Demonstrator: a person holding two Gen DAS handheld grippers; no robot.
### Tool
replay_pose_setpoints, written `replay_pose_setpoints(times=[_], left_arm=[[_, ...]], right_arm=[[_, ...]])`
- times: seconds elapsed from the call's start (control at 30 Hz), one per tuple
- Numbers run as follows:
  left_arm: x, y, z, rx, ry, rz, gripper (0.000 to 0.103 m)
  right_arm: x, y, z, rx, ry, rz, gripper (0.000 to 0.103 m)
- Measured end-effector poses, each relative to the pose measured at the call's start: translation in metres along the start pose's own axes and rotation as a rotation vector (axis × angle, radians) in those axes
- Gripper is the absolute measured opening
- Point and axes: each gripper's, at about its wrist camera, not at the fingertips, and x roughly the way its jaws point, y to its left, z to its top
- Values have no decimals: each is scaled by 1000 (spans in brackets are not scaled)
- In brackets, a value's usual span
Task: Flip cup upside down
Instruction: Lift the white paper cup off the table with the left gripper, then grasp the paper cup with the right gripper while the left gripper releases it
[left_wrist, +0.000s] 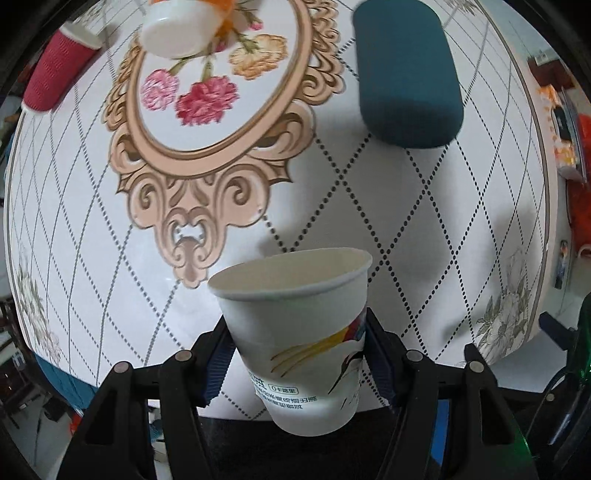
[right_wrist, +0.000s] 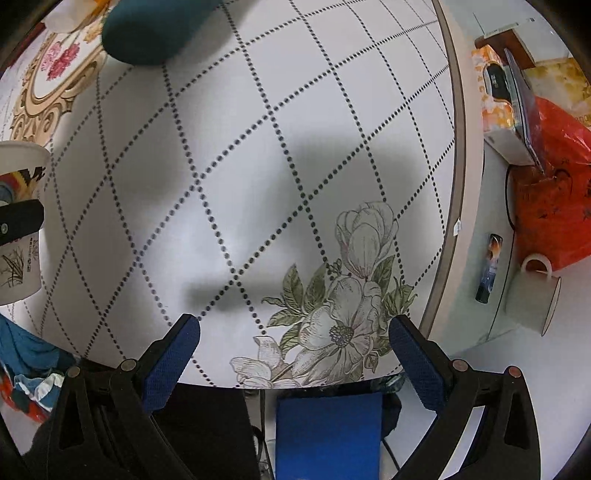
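A white paper cup with a coloured print is held upright, mouth up, between the blue pads of my left gripper, above the near edge of the table. The left gripper is shut on it. The cup also shows at the far left of the right wrist view, with a black finger across it. My right gripper is open and empty, above the flower print near the table's front edge.
A dark teal oblong case lies at the back right. A white bowl and a red ribbed cup stand at the back left. The table edge curves on the right; beyond it are a mug and a red bag.
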Motion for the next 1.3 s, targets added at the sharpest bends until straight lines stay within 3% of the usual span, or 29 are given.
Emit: replay_pose_setpoints(times=[0.2, 0.47, 0.5, 0.57, 0.6, 0.9, 1.0, 1.07, 1.2, 1.3], left_arm=[[19, -17, -8, 36, 8, 25, 64], [22, -27, -11, 38, 8, 2, 66], [15, -27, -4, 41, 5, 7, 67], [12, -28, -2, 45, 0, 3, 88], [9, -27, -1, 44, -2, 0, 91], [-31, -18, -4, -8, -50, -66, 91], [-54, 5, -5, -43, -98, -81, 91], [-72, 22, -13, -81, -143, -66, 91], [-94, 75, -29, -151, -224, 19, 91], [-85, 107, -48, -191, -230, 59, 91]], right_arm=[[5, -12, 3, 47, 14, 7, 103], [3, -10, 1, 67, 8, 14, 103], [2, -9, 1, 70, 7, 15, 103], [1, -9, 2, 75, 5, 18, 103], [2, -9, 2, 75, 5, 19, 103], [-12, -15, -2, 106, -13, 58, 103], [-31, -20, -6, 143, -57, 127, 103], [-47, -22, -9, 171, -97, 228, 103], [-71, -13, -9, 204, -162, 458, 101], [-75, 6, 2, 212, -160, 573, 95]])
